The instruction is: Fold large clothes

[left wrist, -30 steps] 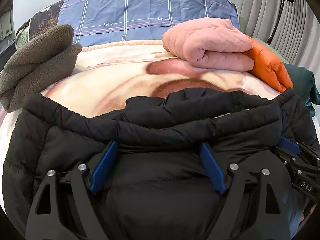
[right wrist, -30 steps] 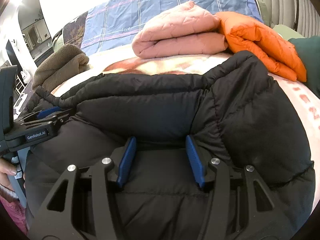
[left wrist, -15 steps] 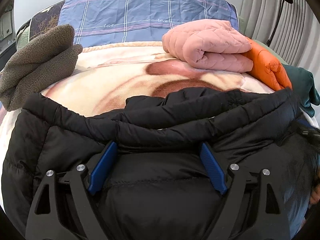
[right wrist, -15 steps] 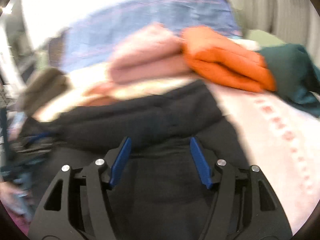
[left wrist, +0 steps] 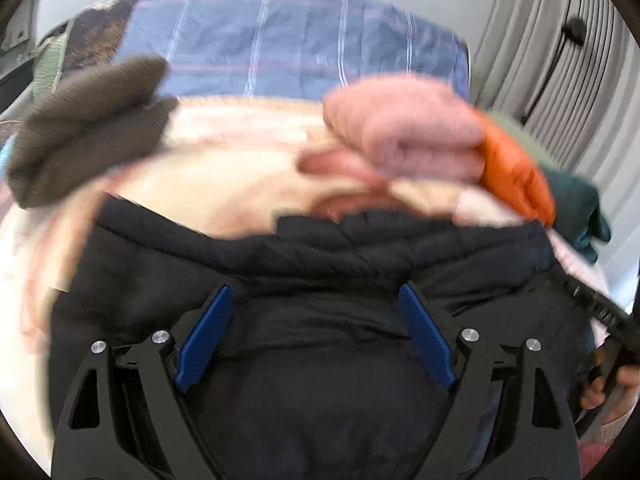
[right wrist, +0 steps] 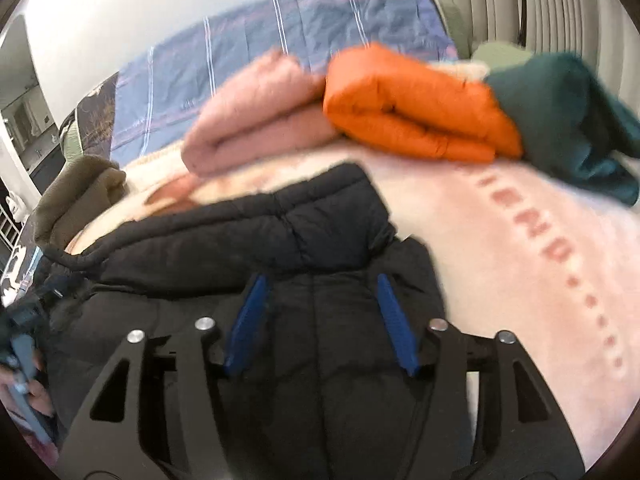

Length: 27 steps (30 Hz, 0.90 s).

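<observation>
A black puffer jacket [left wrist: 320, 248] lies across the near part of the bed, its upper edge bunched into a thick roll. My left gripper [left wrist: 314, 288] hovers over its middle with the jaws wide open; the blue pads do not press on the fabric. My right gripper [right wrist: 321, 276] is over the jacket [right wrist: 240, 240] near its right edge. Its jaws are opening, with jacket fabric below and between the pads but not pinched. The right gripper's body [left wrist: 600, 312] and a hand show at the left wrist view's right edge. Both views are motion-blurred.
Folded pink [right wrist: 260, 132], orange [right wrist: 412, 116] and teal [right wrist: 568, 120] garments lie in a row at the back right. A brown fleece [left wrist: 84, 132] sits at the back left. A blue plaid cover [left wrist: 280, 40] is behind, on the cream and pink blanket [right wrist: 520, 260]. Curtains hang at the right.
Both views have blurred as the hands lifted and drew back. The right view has swung rightward, showing more blanket. The right jaws stand a little wider.
</observation>
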Each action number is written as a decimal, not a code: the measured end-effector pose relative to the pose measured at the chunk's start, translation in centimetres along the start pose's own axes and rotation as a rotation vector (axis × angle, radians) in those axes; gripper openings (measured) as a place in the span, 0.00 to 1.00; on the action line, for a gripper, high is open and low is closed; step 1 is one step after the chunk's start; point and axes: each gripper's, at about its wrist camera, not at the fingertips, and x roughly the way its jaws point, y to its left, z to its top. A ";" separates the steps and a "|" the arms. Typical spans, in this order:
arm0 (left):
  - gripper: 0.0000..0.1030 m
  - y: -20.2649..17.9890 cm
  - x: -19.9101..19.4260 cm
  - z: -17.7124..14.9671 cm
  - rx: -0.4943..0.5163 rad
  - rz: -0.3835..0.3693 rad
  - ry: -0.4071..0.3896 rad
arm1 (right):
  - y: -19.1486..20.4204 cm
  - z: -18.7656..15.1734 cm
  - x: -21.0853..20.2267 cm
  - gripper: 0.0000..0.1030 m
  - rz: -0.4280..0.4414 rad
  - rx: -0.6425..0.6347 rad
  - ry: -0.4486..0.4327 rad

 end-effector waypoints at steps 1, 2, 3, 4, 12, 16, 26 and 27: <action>0.83 0.8 -0.9 0.3 0.004 0.042 -0.027 | -0.2 -0.2 0.6 0.60 -0.023 -0.016 0.021; 0.83 1.4 -0.9 0.3 0.010 0.091 -0.027 | -0.4 -0.6 1.5 0.60 -0.045 -0.020 0.056; 0.83 2.5 -0.3 0.1 0.012 0.163 -0.007 | -0.9 -1.0 2.5 0.61 -0.047 -0.007 0.082; 0.83 3.4 0.6 -0.2 0.005 0.203 0.020 | -1.4 -1.4 3.3 0.62 -0.029 0.015 0.094; 0.83 5.2 2.2 -1.6 -0.055 0.182 0.043 | -0.3 -0.7 2.8 0.64 -0.090 0.001 0.115; 0.83 5.8 0.2 -0.8 -0.121 0.074 0.018 | 3.1 1.5 -1.9 0.63 -0.022 0.049 0.030; 0.86 6.3 2.3 -1.5 -0.117 0.105 0.037 | 15.7 2.3 6.9 0.62 0.121 -0.132 0.208; 0.86 6.2 2.3 -1.4 -0.118 0.103 0.037 | 15.5 1.8 8.1 0.63 0.129 -0.126 0.205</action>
